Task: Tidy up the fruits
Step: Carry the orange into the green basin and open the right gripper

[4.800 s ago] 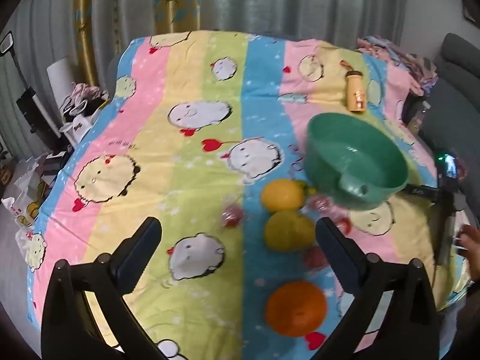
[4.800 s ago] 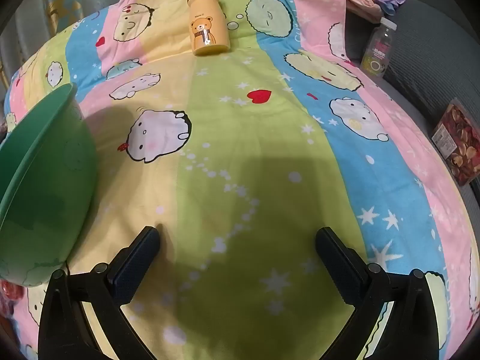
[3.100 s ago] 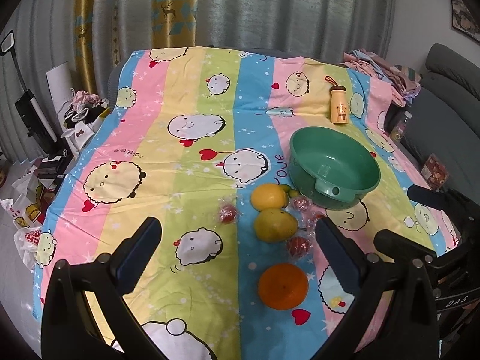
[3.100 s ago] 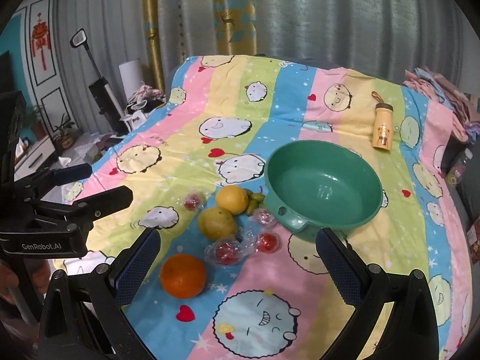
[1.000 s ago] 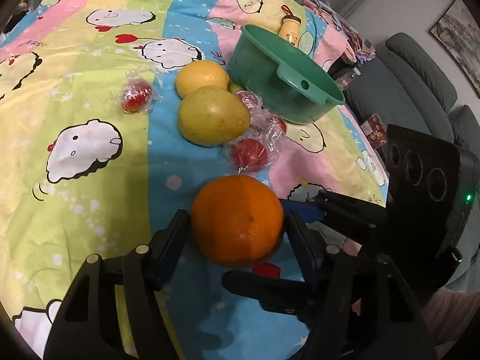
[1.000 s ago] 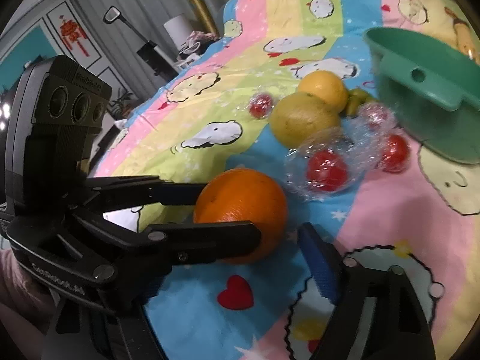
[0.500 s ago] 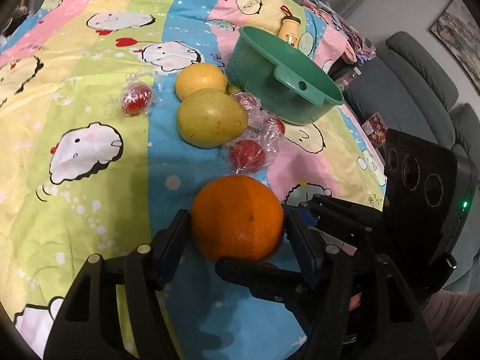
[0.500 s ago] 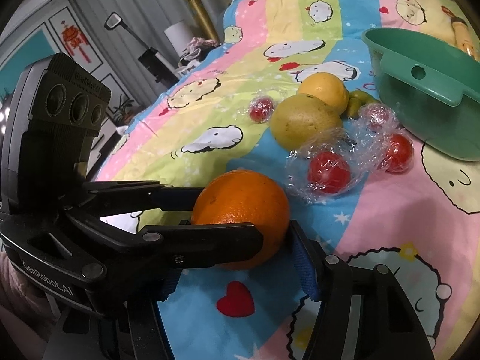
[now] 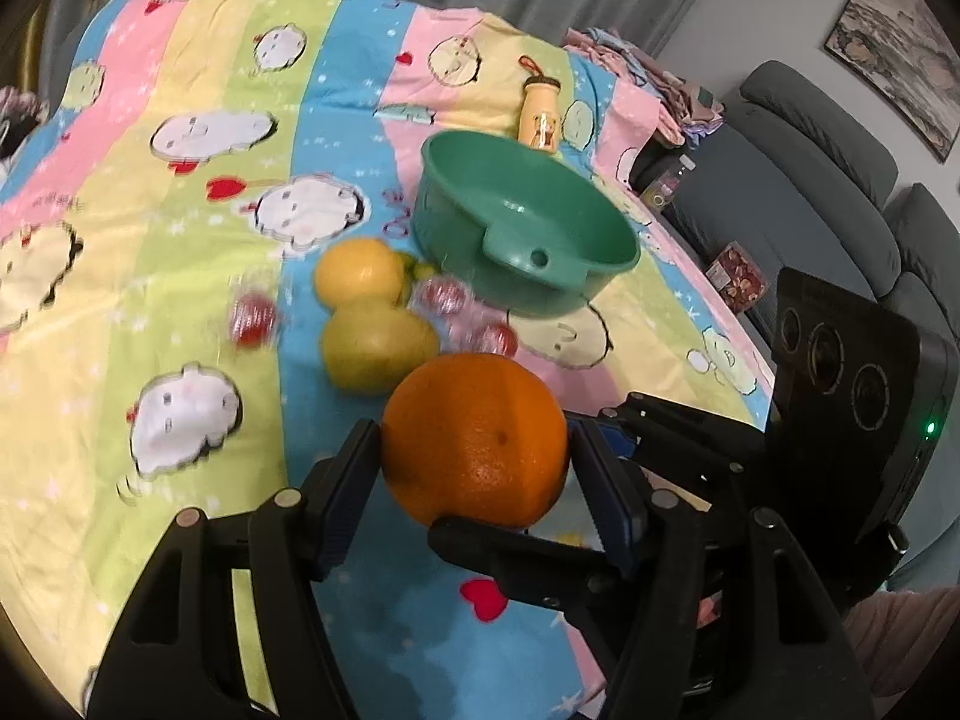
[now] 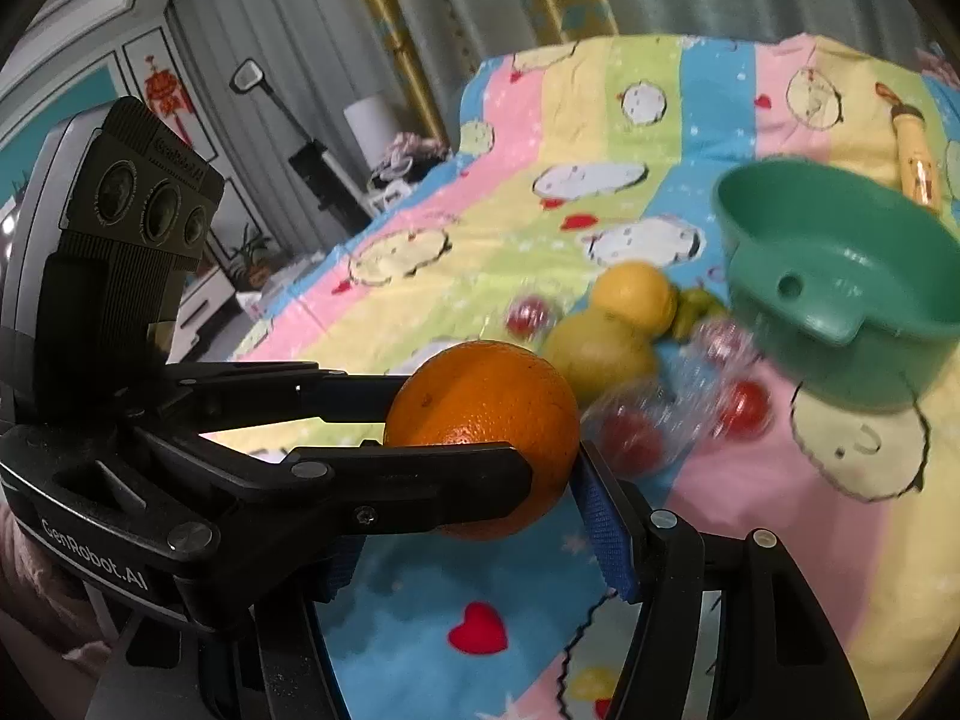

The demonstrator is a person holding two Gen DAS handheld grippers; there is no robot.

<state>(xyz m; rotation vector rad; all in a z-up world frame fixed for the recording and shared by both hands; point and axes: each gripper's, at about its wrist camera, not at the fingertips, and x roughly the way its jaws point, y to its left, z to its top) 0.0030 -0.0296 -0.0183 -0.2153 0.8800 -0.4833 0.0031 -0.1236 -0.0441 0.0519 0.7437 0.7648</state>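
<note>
Striped cartoon bedsheet (image 9: 198,192) underneath, grey curtains behind. Green bowl (image 9: 522,234) as landmark: orange (image 9: 477,438) well in front of it, off the sheet, clamped crosswise by both grippers. Left gripper (image 9: 474,468) jaws pressed on its sides; right gripper (image 10: 474,480) jaws, just closing, likewise tight on it. Double grip probably for security with a big round fruit. Lemon (image 9: 360,267) and yellow-green citrus (image 9: 375,348) just beside the bowl, wrapped red fruits (image 10: 741,408) near them.
</note>
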